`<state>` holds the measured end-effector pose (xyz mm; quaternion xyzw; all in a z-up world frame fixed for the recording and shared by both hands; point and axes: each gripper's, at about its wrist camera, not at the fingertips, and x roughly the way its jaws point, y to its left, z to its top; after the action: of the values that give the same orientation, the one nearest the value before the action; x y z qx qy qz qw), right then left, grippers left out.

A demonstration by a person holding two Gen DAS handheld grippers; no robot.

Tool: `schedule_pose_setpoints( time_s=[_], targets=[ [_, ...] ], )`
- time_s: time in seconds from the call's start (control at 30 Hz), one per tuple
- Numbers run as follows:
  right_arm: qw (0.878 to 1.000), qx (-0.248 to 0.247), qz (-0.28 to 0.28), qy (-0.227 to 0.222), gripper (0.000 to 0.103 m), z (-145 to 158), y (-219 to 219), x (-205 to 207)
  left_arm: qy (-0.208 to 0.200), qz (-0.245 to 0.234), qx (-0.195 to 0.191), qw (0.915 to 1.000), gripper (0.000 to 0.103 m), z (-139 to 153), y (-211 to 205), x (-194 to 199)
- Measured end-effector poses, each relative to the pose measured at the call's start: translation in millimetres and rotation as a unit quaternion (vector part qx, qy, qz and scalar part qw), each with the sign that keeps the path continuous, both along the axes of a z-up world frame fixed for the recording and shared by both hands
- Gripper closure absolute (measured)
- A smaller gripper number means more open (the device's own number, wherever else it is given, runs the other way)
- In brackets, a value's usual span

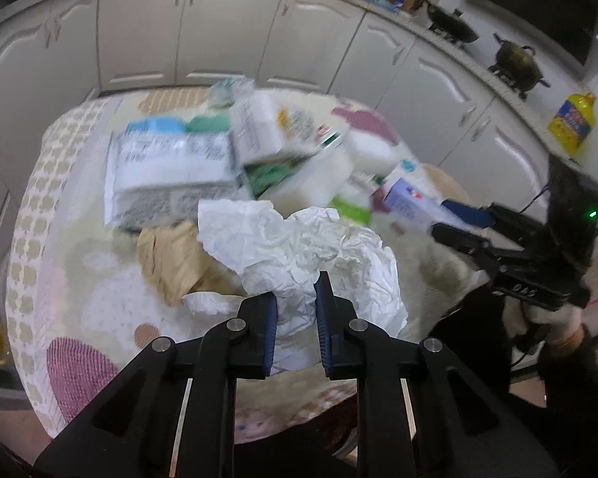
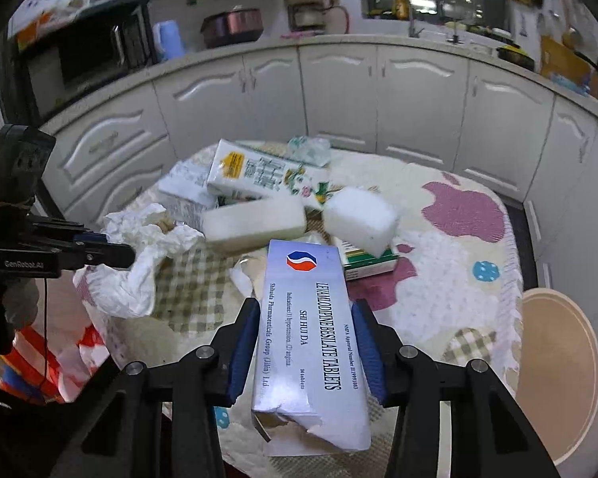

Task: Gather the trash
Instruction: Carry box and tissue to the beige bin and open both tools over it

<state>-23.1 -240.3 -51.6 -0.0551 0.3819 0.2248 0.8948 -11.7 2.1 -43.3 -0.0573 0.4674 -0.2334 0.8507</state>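
My left gripper (image 1: 296, 302) is shut on a crumpled white paper (image 1: 299, 251) at the near edge of a small round table (image 1: 79, 279); it also shows in the right wrist view (image 2: 139, 255), with the left gripper (image 2: 115, 253) at the left. My right gripper (image 2: 305, 342) is shut on a white tablet box (image 2: 305, 318) with a torn near end, held above the table. That box (image 1: 406, 199) and the right gripper (image 1: 454, 223) show at the right of the left wrist view.
More trash lies on the patterned tablecloth (image 2: 458, 239): a brown paper scrap (image 1: 171, 259), a large printed pack (image 1: 171, 171), white foam blocks (image 2: 358, 219), cartons (image 2: 259, 175) and a green box (image 2: 370, 265). White cabinets (image 2: 339, 99) curve behind. A red-and-white bag (image 2: 40, 362) hangs at the left.
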Motion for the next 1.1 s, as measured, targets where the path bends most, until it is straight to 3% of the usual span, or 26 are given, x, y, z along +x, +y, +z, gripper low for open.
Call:
schedule_pose_setpoints(
  time_s=[0.23,0.47,0.73,1.1],
  targets=[
    [0.998,0.024,-0.056,-0.011,0.057,12,-40,-9,-0.016,-0.045,-0.021,0.9986,0.088,28,-48,12],
    [0.986,0.033,-0.164,-0.001,0.057,8,-106,-13,-0.023,-0.098,-0.03,0.9944,0.088,40,-119,37],
    [0.953,0.041,-0.297,0.036,0.057,-15,-183,-5,-0.002,-0.154,-0.02,0.9878,0.088,29,-228,78],
    [0.917,0.074,-0.381,0.09,0.057,-55,-244,10,0.039,-0.177,0.001,0.9835,0.088,-19,-332,115]
  ],
)
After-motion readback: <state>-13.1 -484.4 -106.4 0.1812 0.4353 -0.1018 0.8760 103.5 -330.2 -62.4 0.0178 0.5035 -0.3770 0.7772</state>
